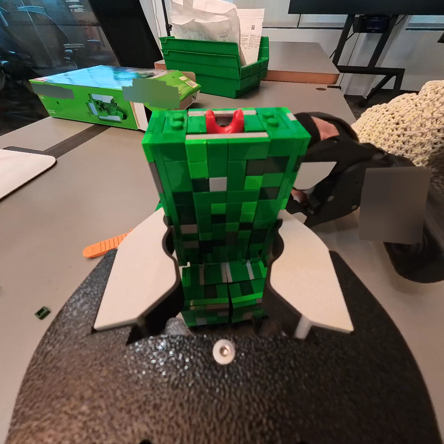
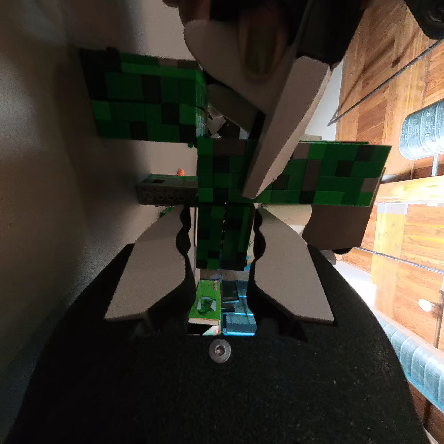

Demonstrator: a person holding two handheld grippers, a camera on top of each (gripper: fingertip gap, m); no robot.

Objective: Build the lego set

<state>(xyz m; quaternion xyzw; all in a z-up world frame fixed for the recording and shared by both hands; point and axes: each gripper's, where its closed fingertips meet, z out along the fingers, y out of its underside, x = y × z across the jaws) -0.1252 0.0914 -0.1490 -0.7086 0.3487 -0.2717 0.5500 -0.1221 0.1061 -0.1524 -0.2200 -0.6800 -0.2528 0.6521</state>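
A tall green pixel-pattern Lego figure (image 1: 223, 182) stands upright between my left gripper's fingers. A red U-shaped piece (image 1: 224, 122) sits in its top. My left gripper (image 1: 223, 221) is shut on the figure's lower body, just above the feet. My right gripper (image 1: 305, 192), held by a hand in a knit sleeve, reaches in at the figure's right side. In the right wrist view the figure (image 2: 324, 173) lies sideways in frame, and my right gripper (image 2: 221, 211) is closed around a green leg block of it. A left finger (image 2: 276, 134) crosses the body.
On the grey table (image 1: 84, 204) lie an orange brick separator (image 1: 105, 245), a small dark green piece (image 1: 42, 313), the green set box (image 1: 96, 96), a green bin (image 1: 216, 64) with paper bags, and a white board (image 1: 21, 168). Another green block (image 2: 144, 96) and a grey brick (image 2: 168, 192) are nearby. Both grippers' tips are close together, under 4 cm apart. From the left gripper's tips to the orange brick separator (image 1: 105, 245) is close to 11 cm.
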